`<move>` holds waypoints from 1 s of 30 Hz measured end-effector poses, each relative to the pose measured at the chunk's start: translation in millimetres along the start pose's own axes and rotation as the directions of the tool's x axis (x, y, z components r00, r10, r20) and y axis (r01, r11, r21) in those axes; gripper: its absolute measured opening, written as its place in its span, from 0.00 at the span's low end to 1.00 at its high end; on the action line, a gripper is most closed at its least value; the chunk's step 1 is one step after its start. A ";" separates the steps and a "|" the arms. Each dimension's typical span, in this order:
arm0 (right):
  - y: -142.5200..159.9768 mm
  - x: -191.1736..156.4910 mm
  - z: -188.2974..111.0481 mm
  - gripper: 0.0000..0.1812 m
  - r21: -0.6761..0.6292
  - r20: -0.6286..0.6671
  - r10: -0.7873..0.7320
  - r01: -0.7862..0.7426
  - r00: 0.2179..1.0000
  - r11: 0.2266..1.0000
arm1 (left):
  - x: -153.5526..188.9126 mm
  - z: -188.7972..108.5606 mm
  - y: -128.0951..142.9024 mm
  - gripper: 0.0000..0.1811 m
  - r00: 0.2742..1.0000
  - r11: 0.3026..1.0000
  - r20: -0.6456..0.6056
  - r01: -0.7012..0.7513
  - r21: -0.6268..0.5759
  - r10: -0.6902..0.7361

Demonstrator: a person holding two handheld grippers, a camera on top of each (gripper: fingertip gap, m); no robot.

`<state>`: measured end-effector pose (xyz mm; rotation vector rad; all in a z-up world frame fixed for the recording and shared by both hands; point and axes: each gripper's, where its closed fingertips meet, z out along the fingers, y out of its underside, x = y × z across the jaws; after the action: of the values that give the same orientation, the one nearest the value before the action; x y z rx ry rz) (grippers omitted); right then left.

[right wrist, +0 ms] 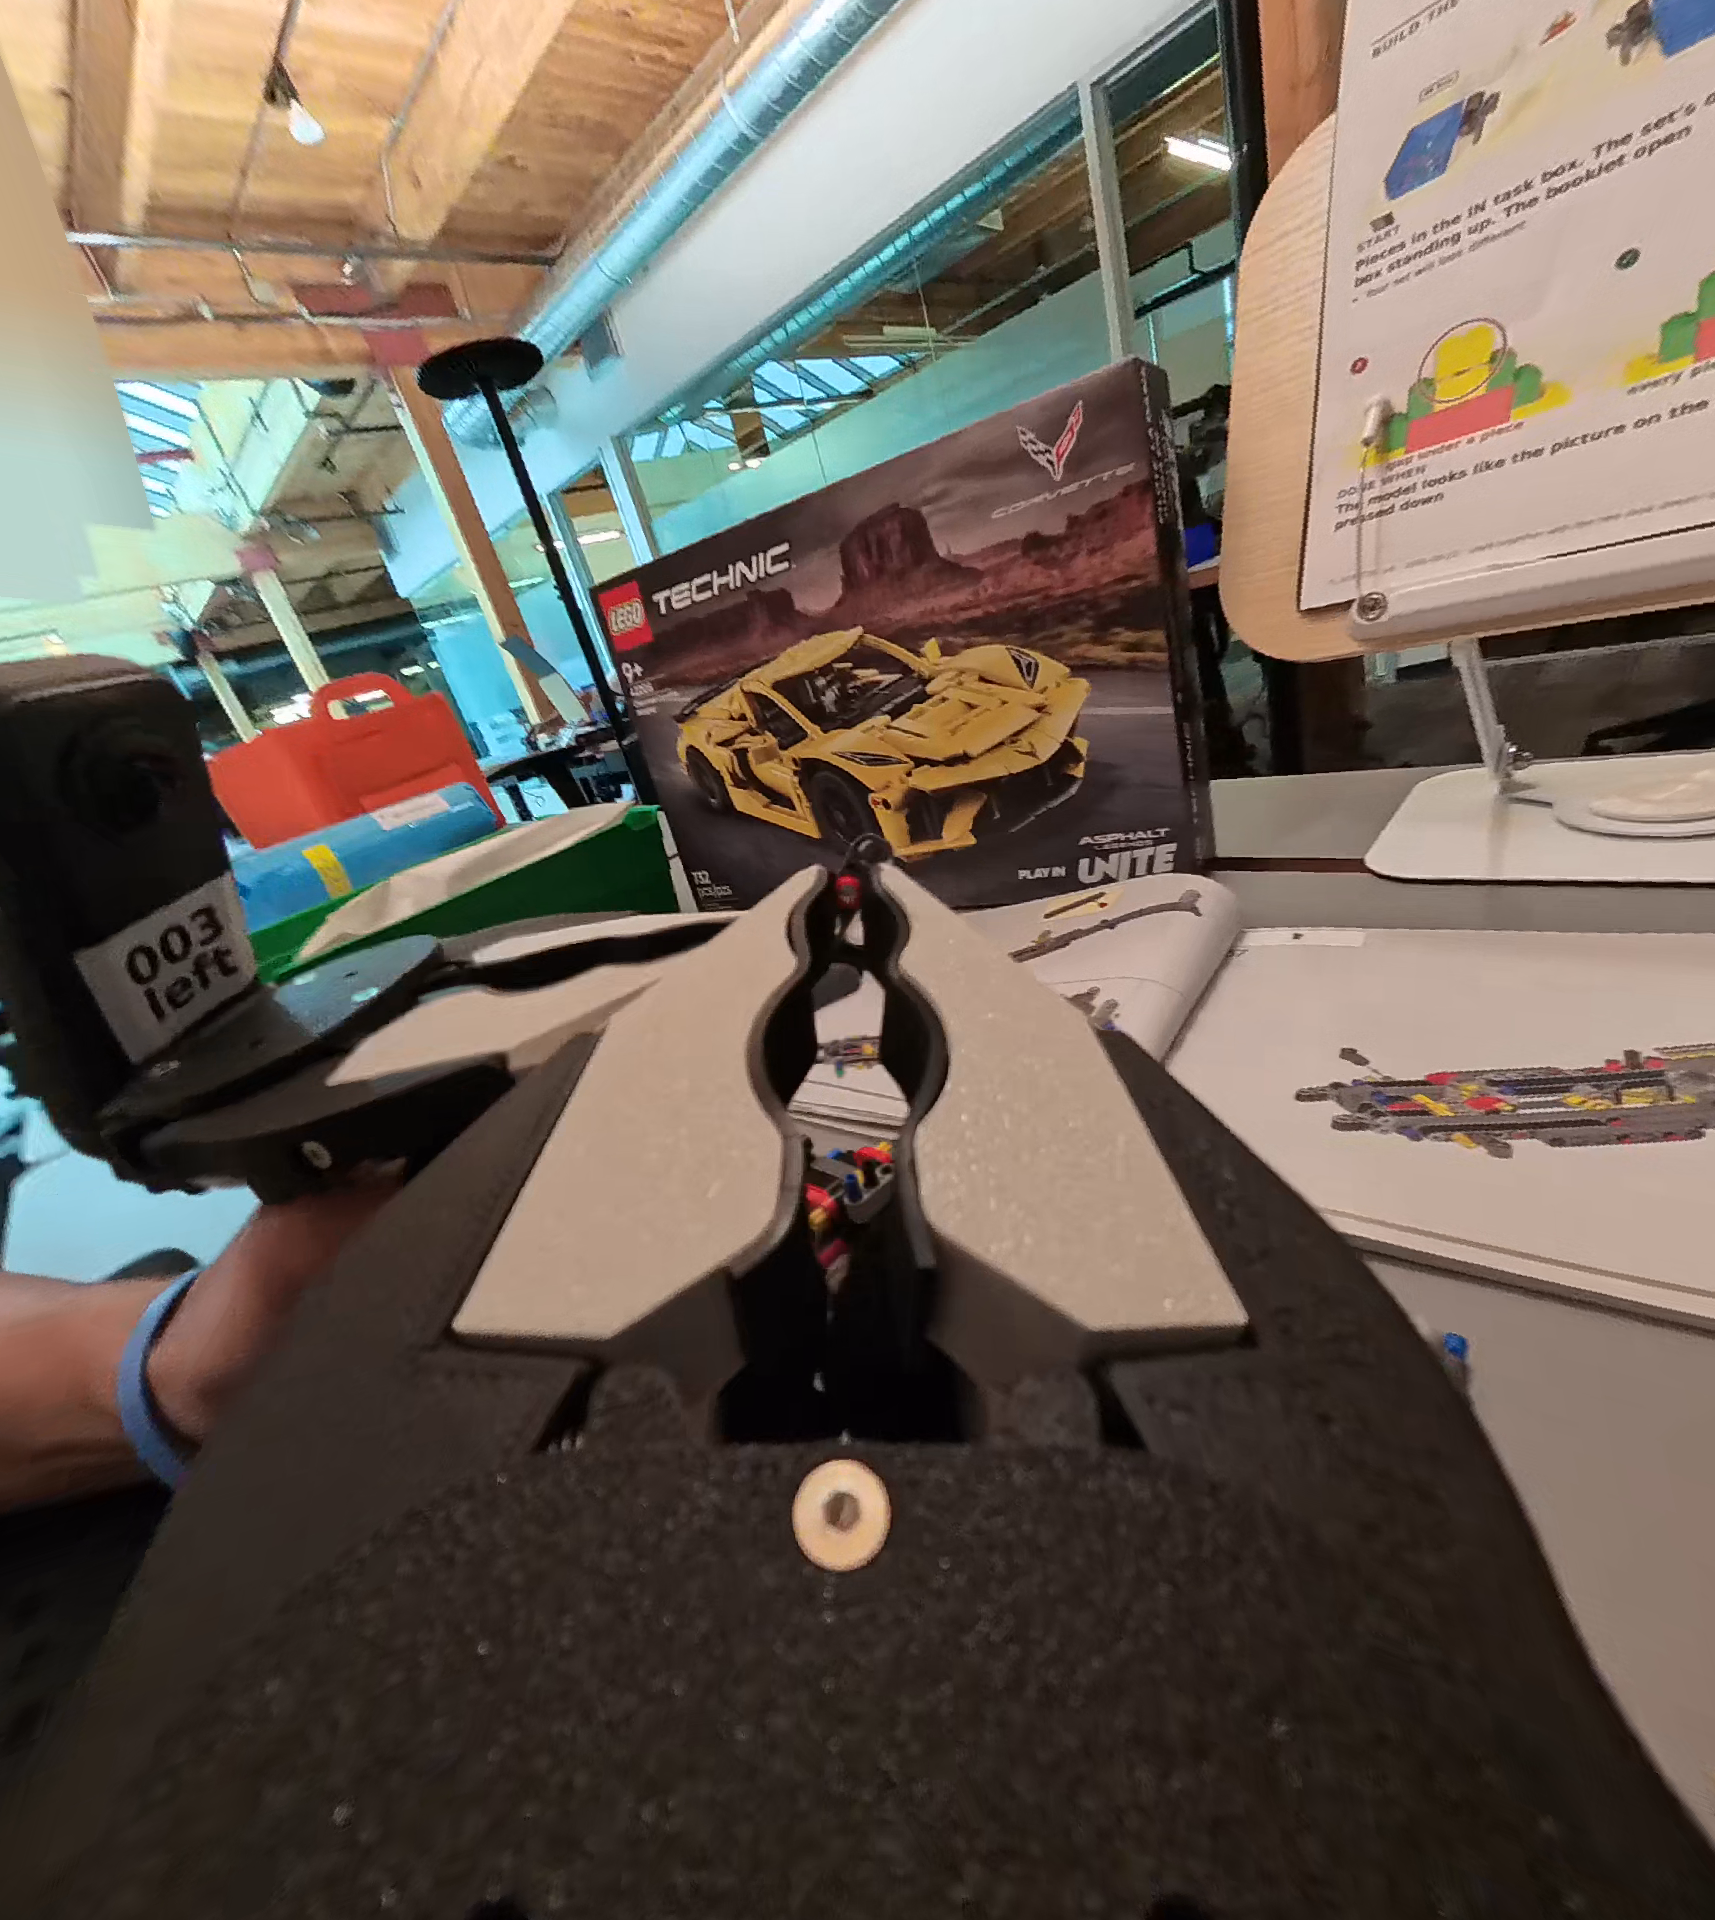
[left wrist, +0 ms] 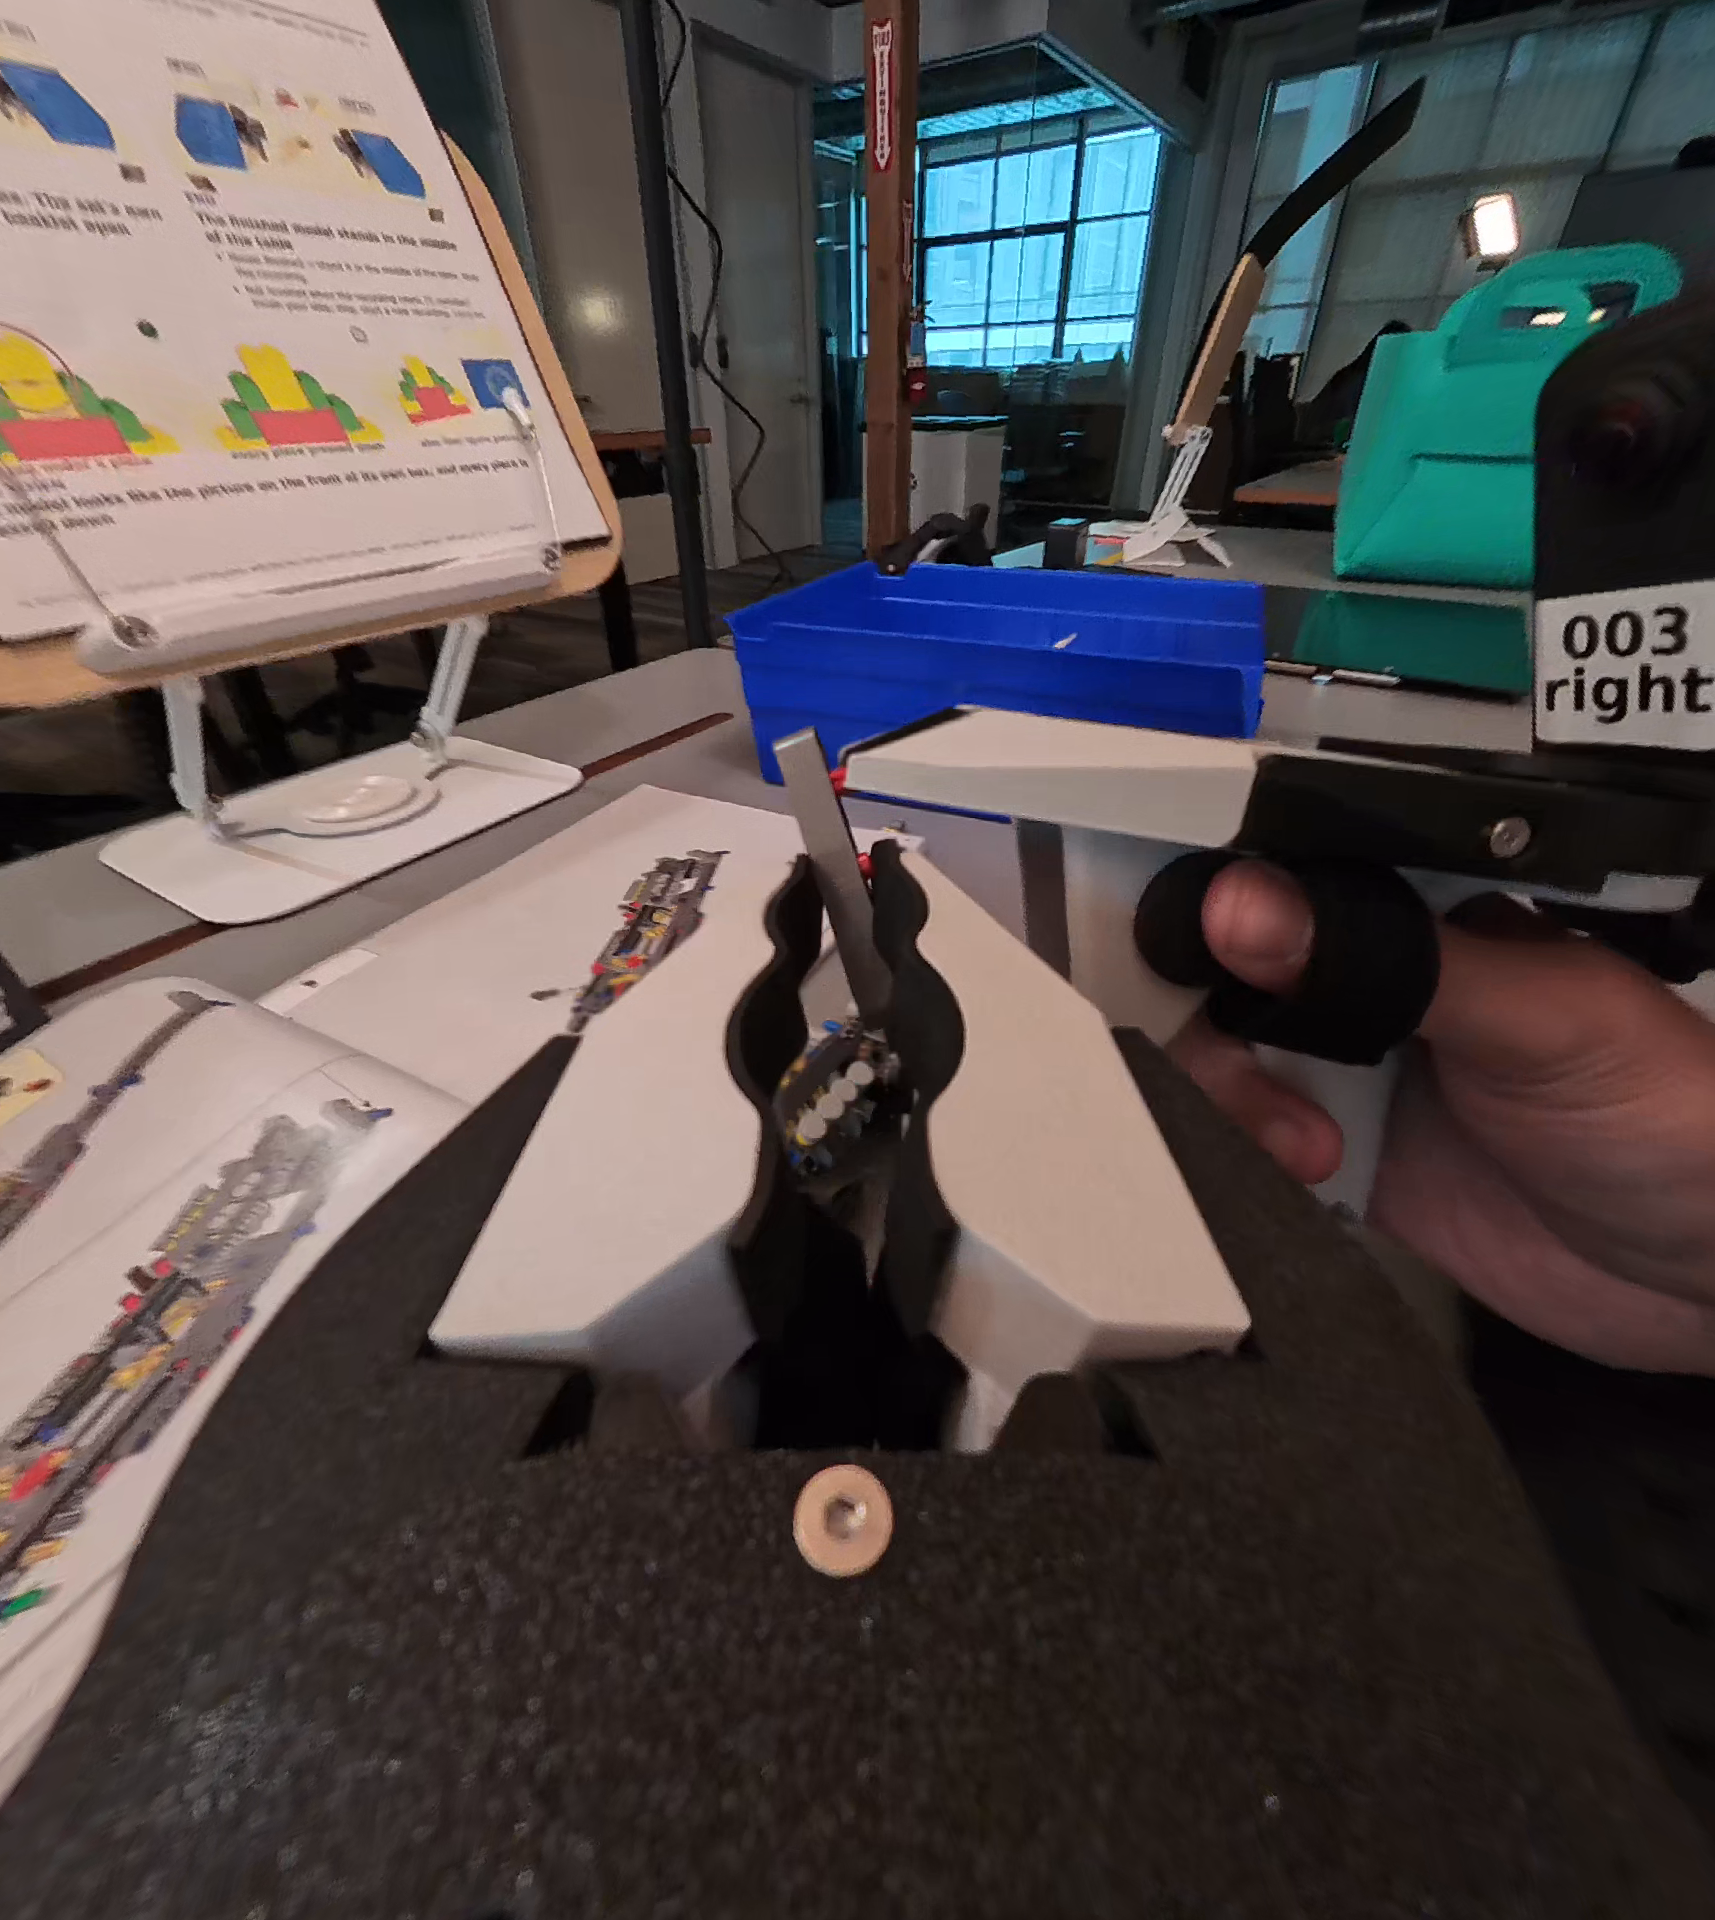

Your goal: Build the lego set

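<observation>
A grey table (left wrist: 645,686) in an open workshop carries a blue bin (left wrist: 998,644), a document stand (left wrist: 333,821) and an open instruction booklet (left wrist: 157,1195); the set's box (right wrist: 915,665) stands upright behind the booklet. The left gripper (left wrist: 848,914) is clenched on a partly built lego assembly (left wrist: 832,1091), with a grey beam (left wrist: 832,862) sticking up between its 2 fingers. The right gripper (right wrist: 858,894) comes in from the side, its tips pinched on a small red piece (right wrist: 845,886) right at the beam.
</observation>
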<state>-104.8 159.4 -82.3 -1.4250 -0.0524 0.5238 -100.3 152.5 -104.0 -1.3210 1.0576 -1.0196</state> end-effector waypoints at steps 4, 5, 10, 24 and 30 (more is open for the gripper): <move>-2.1 -2.5 -0.6 0.01 -0.024 -0.085 -0.281 0.280 0.956 0.960 | 2.8 -0.6 -2.1 0.05 1.000 1.000 -0.021 0.020 0.011 -0.020; -1.7 -2.8 -0.8 0.01 -0.024 -0.082 -0.274 0.273 0.958 0.962 | 2.8 -1.0 -1.6 0.05 1.000 1.000 -0.019 0.013 0.007 -0.013; 3.1 -0.5 0.8 0.02 -0.021 -0.018 -0.101 0.101 0.995 0.995 | -1.2 -1.9 2.2 0.05 0.993 0.993 0.030 -0.114 -0.025 0.115; -10.4 -28.1 -14.3 0.19 -0.156 0.474 0.408 -0.381 0.780 0.911 | 14.7 -23.4 -27.3 0.04 0.796 0.915 -0.472 0.399 -0.060 -0.379; -8.8 -38.2 -15.3 0.15 -0.217 0.534 0.496 -0.456 0.685 0.863 | 28.1 -24.1 -19.4 0.04 0.785 0.931 -0.507 0.345 -0.118 -0.355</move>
<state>-130.6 130.4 -66.1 -1.2915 -0.1877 1.4036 -116.8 119.4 -84.4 -1.3148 1.2436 -1.7281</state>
